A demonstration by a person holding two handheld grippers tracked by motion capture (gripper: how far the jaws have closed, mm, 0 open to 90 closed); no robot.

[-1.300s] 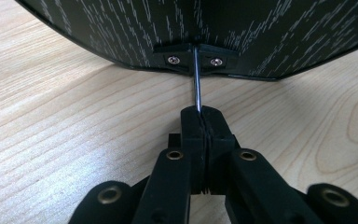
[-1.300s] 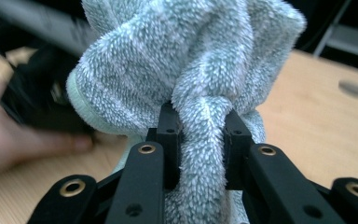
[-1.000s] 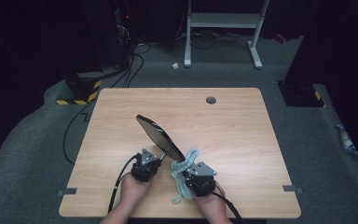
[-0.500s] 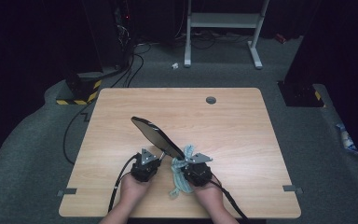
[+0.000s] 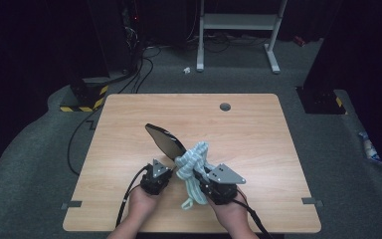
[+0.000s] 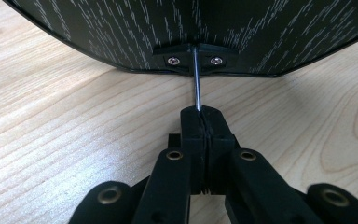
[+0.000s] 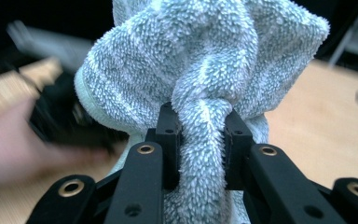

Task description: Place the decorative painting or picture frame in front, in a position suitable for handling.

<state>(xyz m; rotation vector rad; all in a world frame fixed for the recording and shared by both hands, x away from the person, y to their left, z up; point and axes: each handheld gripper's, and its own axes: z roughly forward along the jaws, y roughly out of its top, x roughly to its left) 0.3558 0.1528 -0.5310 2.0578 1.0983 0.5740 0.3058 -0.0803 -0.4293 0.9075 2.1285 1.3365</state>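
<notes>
A black oval panel (image 5: 163, 140) on a thin metal stem (image 6: 196, 79) stands tilted above the near middle of the wooden table (image 5: 258, 129). My left gripper (image 5: 169, 164) is shut on that stem; in the left gripper view its jaws (image 6: 200, 114) pinch the stem just below the panel's streaked black back (image 6: 121, 28). My right gripper (image 5: 198, 168) is shut on a bunched pale blue-grey towel (image 5: 194, 157). The towel's top touches the panel's lower right edge and a tail of it hangs toward the table. In the right gripper view the towel (image 7: 205, 56) bulges above the jaws (image 7: 200, 126).
A round grommet hole (image 5: 225, 106) sits near the table's far edge. Beyond the table a white stand (image 5: 238, 30), floor cables (image 5: 139, 64) and a black-and-yellow striped base (image 5: 84, 102) are on the carpet. Grey tape marks (image 5: 73, 204) flag the near corners.
The right gripper has carried the towel up and left, against the panel's lower edge. The panel has shifted slightly left. The left gripper keeps hold of the stem.
</notes>
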